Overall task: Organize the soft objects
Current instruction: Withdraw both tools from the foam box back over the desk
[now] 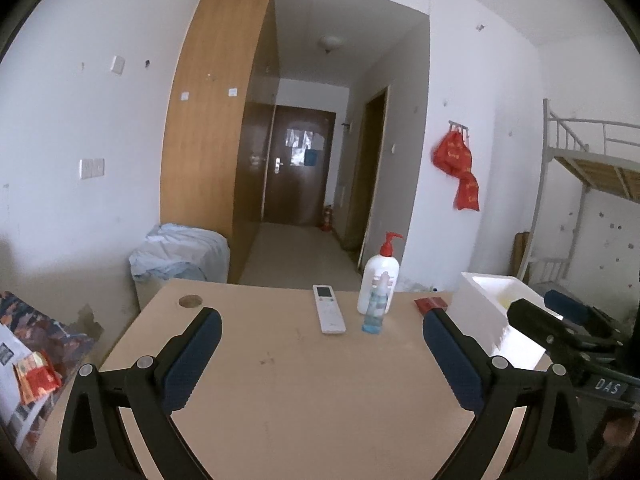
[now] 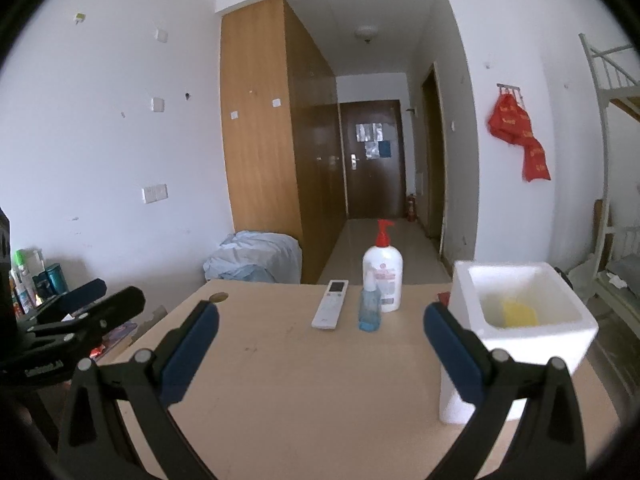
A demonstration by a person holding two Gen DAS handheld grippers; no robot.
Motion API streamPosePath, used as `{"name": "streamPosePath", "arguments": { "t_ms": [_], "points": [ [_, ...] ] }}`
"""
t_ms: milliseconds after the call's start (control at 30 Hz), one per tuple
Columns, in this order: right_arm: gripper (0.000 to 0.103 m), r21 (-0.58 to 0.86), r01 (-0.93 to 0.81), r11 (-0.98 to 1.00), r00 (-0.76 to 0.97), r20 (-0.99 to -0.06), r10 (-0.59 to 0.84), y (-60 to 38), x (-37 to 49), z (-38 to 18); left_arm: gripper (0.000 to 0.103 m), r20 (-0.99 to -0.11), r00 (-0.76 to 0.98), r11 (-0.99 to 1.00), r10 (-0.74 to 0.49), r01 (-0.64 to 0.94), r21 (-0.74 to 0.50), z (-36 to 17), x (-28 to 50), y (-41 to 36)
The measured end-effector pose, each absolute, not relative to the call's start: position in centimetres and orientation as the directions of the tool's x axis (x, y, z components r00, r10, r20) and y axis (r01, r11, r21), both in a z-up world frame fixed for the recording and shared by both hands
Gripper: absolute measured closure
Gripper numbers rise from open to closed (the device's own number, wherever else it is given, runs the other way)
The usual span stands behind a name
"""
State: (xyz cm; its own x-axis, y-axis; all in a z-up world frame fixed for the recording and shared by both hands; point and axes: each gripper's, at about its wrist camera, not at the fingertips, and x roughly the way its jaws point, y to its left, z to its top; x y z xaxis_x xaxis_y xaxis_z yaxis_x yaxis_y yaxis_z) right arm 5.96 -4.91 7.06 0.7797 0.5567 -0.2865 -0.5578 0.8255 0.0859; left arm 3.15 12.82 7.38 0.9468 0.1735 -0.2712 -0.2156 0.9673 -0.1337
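A white foam box (image 2: 520,332) stands at the right of the beige table (image 2: 304,384); a yellow soft object (image 2: 518,314) lies inside it. The box also shows in the left wrist view (image 1: 492,312). My right gripper (image 2: 320,316) is open and empty, held above the table, its right finger just left of the box. My left gripper (image 1: 322,320) is open and empty over the table's middle. The right gripper's body shows at the right edge of the left wrist view (image 1: 560,328).
A white remote (image 2: 330,309), a small blue spray bottle (image 2: 370,306) and a white pump bottle with red top (image 2: 383,272) stand at the table's far side. A red flat packet (image 1: 430,304) lies left of the box. Crumpled blue cloth (image 2: 256,258) lies beyond the table.
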Motion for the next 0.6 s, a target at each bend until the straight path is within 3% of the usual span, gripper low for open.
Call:
{"name": "streamPosePath", "arguments": {
  "t_ms": [600],
  "points": [
    [0.0, 0.087, -0.498, 0.863, 0.817, -0.287, 0.501, -8.2, -1.1, 0.2, 0.002, -0.252, 0.961, 0.983, 0.112, -0.145, -0.116, -0.3, -2.3, 8.9]
  ]
}}
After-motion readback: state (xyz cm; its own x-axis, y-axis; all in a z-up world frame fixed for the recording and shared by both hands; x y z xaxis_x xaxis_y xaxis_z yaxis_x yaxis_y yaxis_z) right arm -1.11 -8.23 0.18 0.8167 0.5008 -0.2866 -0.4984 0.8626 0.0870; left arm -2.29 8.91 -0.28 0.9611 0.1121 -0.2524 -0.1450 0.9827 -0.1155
